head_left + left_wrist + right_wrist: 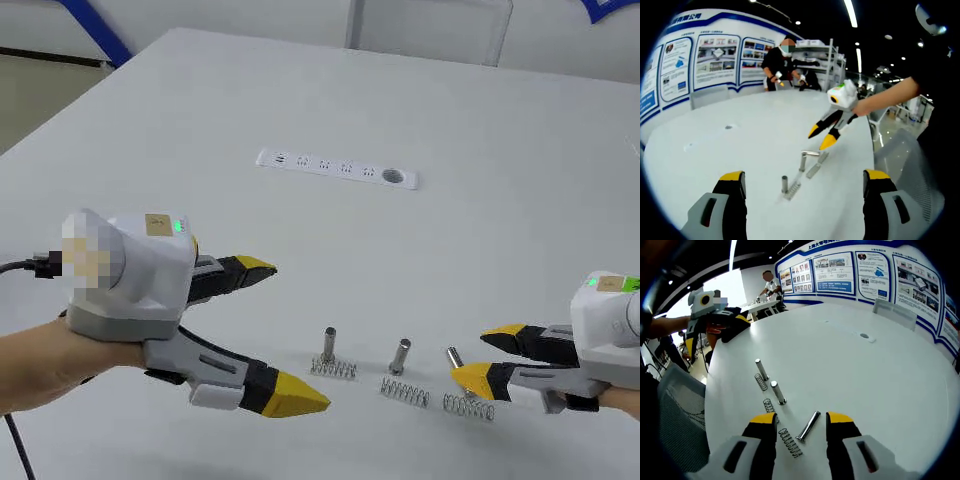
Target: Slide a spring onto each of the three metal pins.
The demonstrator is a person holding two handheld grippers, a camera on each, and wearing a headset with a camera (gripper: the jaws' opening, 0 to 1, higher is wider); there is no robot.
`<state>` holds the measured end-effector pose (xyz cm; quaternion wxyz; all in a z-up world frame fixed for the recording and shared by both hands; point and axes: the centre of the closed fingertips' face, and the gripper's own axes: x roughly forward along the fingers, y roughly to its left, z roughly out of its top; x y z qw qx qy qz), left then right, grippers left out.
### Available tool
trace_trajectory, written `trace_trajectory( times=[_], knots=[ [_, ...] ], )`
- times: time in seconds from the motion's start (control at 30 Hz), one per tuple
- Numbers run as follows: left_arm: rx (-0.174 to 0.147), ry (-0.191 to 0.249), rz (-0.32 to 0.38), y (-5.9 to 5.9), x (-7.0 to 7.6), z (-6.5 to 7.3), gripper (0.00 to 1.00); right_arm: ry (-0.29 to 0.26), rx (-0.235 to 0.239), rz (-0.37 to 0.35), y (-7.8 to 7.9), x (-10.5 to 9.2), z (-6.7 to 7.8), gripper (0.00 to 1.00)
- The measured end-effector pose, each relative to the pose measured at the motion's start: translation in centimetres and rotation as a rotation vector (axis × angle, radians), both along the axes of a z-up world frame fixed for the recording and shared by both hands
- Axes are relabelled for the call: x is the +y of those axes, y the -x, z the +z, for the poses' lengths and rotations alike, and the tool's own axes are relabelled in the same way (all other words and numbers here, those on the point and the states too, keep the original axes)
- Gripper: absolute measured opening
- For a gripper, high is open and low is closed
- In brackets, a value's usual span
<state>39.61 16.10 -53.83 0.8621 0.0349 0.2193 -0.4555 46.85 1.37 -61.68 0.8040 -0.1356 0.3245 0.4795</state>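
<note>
The right gripper [802,419] has its fingers apart; a pin [808,426] lies flat between their tips and a spring [790,442] rests just beside the left finger. Past the tips stand two upright pins [778,392], each with a spring lying beside it. The left gripper [295,335] gapes wide, well apart from them. Farthest off lies a power strip [335,169]

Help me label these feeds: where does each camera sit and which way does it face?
Head view: headset, looking down at the table; left hand-held gripper, right hand-held gripper and a hand show.
Left gripper view: on the left one, facing the pins along its open jaws.
Right gripper view: on the right one, likewise.
All share pins and springs.
</note>
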Motion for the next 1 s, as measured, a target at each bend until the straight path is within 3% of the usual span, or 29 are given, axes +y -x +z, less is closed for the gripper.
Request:
trace_trajectory(
  times=[0.3, 0.4, 1.0],
  knots=[
    [0.014, 0.046, 0.021, -0.2, -0.1, 0.2, 0.99, 0.046, 0.044, -0.037, -1.1, 0.4, -2.2, 0.32],
    [0.02, 0.045, 0.025, -0.2, 0.2, 0.0, 0.98, 0.037, 0.074, -0.05, -1.1, 0.6, -2.8, 0.32],
    [0.043, 0.047, 0.067, 0.6, 1.5, -0.8, 0.96, 0.087, 0.112, -0.143, -2.0, 0.2, -4.7, 0.22]
  ],
)
